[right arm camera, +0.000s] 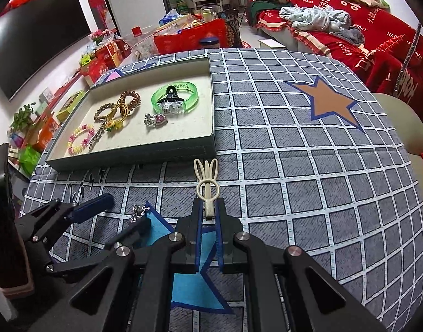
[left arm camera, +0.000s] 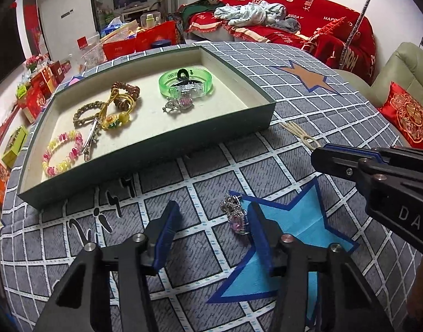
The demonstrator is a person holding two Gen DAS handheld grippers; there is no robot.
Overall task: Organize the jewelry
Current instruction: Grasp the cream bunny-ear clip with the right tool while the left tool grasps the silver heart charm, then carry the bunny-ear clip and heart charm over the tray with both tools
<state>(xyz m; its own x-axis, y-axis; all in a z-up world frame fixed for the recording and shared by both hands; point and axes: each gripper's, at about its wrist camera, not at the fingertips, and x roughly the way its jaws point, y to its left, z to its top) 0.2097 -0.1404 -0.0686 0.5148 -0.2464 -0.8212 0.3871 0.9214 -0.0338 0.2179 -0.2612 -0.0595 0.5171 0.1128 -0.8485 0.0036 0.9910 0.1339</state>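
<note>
1. One grey checked cloth [left arm camera: 308, 88] covers the whole surface, with a blue star patch [left arm camera: 289, 238] printed near you and an orange star patch [right arm camera: 331, 102] farther off.
2. Beyond the blue star sits the shallow green tray [left arm camera: 145, 152]; inside it you have a green bangle [left arm camera: 186, 83], a pink-and-yellow bead bracelet [left arm camera: 61, 153], a brown braided bracelet [left arm camera: 87, 114] and a heart pendant [right arm camera: 155, 119].
3. Your left gripper [left arm camera: 213, 232] hovers over the blue star's left edge with its fingers spread apart, grasping nothing.
4. Your right gripper [right arm camera: 209, 218] is over the same star's far side, fingers clenched on the cream hair clip [right arm camera: 206, 185], whose looped end points toward the tray's near right corner.
5. A silver crystal pendant [left arm camera: 235, 213] lies on the blue star's upper left point, just beside your left gripper's right finger.
</note>
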